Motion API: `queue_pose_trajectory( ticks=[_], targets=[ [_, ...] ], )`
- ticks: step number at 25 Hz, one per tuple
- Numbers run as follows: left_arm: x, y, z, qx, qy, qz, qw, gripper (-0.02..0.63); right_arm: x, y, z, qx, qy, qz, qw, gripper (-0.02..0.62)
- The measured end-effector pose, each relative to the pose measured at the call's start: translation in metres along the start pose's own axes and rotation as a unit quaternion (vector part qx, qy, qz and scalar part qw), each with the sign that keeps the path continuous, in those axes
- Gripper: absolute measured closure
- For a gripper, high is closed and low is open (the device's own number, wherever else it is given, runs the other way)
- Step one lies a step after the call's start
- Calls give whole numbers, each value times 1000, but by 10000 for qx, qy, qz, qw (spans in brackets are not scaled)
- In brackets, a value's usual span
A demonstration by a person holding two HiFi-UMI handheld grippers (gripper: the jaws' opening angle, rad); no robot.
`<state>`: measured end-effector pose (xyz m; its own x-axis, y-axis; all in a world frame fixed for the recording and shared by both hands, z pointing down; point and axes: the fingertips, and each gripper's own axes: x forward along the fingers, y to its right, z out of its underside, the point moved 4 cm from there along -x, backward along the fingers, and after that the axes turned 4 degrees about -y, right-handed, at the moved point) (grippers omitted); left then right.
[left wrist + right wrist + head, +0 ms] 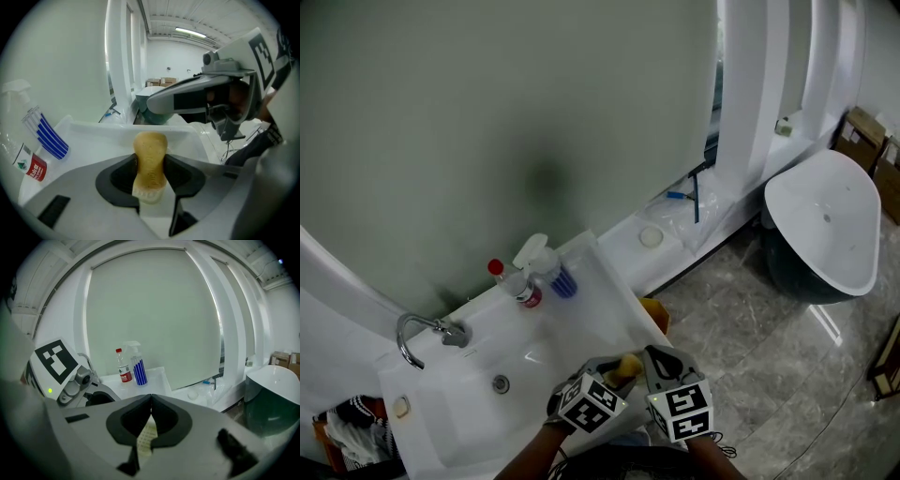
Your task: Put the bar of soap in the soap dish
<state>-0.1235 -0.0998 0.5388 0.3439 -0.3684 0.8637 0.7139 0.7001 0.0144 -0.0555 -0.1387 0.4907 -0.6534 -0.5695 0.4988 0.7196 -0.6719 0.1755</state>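
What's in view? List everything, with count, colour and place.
sink: one, white, against the wall
tap: one, chrome, sink's left end
spray bottle: one, white with blue stripes, back of the sink
bottle: one, red cap, beside the spray bottle
tub: one, white inside, dark outside, on the floor at right
boxes: two, brown, behind the tub
soap: one, yellow, held over the sink's near edge
left gripper: one, grey, shut on the soap
right gripper: one, grey, shut, beside the left one
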Motion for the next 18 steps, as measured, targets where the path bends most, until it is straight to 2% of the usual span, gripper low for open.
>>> queue_pose_trajectory(
  ticks=[9, 18],
  targets=[
    [16, 0, 5, 821, -648, 159, 9944, 422, 2, 10, 4, 116, -41, 191, 9997, 584],
    [26, 1, 8, 1172, -1070, 608, 9855, 422, -2, 21, 3, 238, -40, 377, 9990, 584]
  ],
)
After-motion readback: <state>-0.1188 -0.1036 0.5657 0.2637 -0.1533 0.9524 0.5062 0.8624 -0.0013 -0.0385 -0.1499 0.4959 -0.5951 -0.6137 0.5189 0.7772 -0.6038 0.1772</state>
